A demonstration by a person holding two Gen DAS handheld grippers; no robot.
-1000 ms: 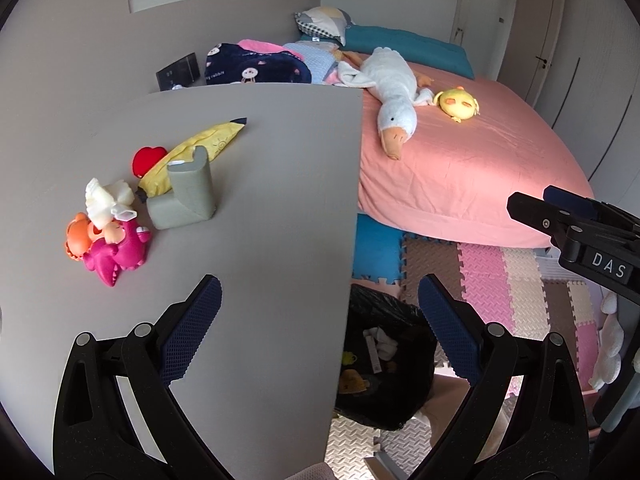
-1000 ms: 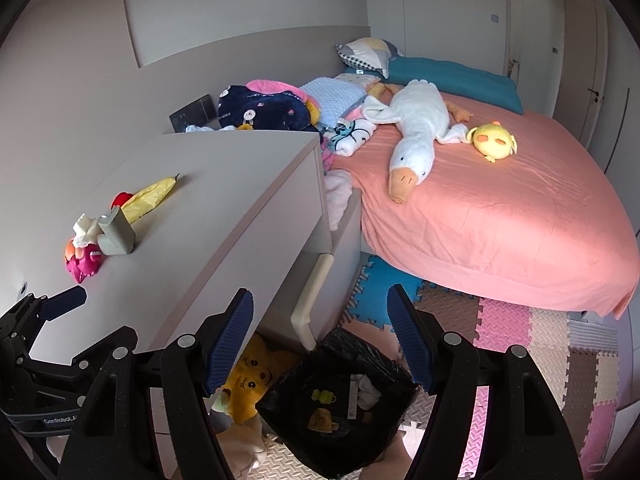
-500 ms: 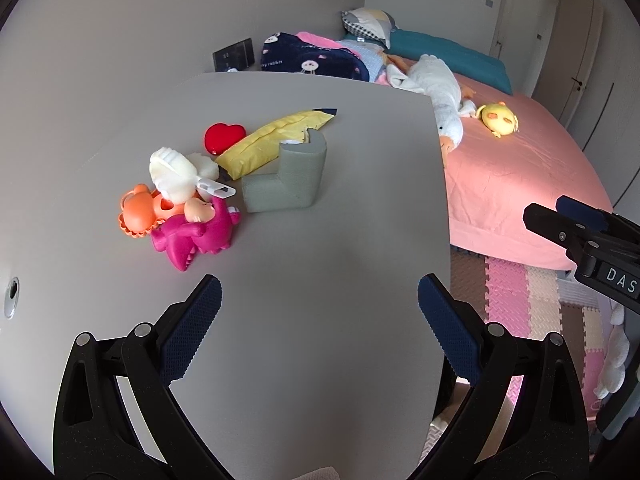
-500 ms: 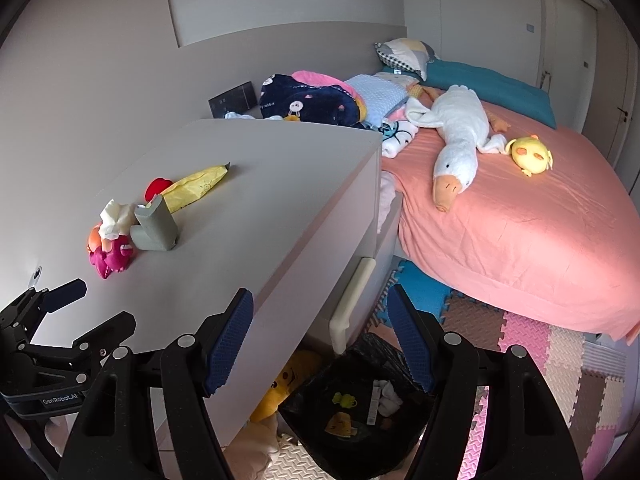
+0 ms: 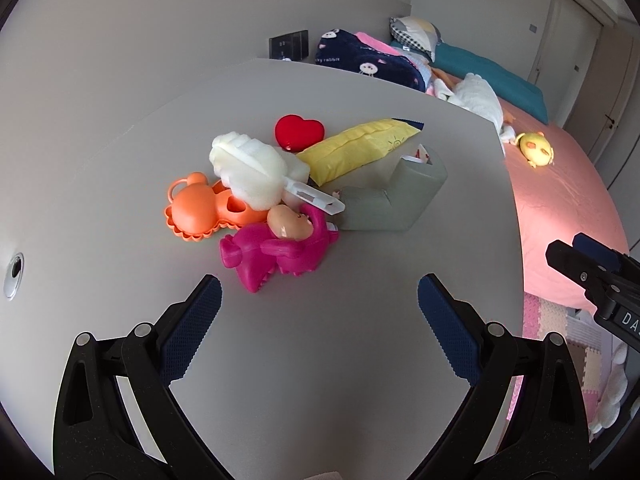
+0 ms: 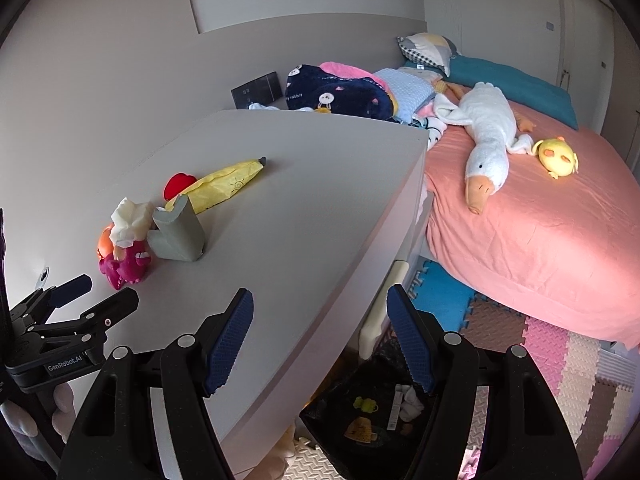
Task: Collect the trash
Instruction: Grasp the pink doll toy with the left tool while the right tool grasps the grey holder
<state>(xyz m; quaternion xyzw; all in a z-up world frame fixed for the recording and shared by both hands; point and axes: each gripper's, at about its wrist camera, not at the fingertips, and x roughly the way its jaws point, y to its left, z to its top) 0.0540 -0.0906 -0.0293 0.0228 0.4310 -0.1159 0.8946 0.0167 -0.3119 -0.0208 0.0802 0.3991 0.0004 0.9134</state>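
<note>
**Left tongs closing in on the pile, bin waiting below**

I've got the left gripper (image 5: 316,320) spread wide and empty, hanging low over the desk (image 5: 360,380) and aimed straight at the clutter. The pink doll (image 5: 276,252) lies nearest, just beyond the fingertips. Behind it sit the orange toy (image 5: 196,212), the white foam (image 5: 248,168) resting on both, the grey corner guard (image 5: 396,204), the yellow wrapper (image 5: 356,148) and the red heart (image 5: 298,132), all touching or overlapping in one heap. Wide jaws make sense here: I judge whichever piece I go for first needs room around it.

The right gripper (image 6: 320,340) is also spread and holding nothing. It hangs over the desk's edge, so its camera keeps the black bin (image 6: 372,420) in sight on the floor mats, with a few scraps already inside. That's my drop point.

Compared with a second ago, the left view has swung off the desk edge and bin and onto the heap, which now looms much larger and closer. The right view has shifted a little too, with more desk showing, and the bin sits lower in frame. The heap itself hasn't been disturbed.
</note>
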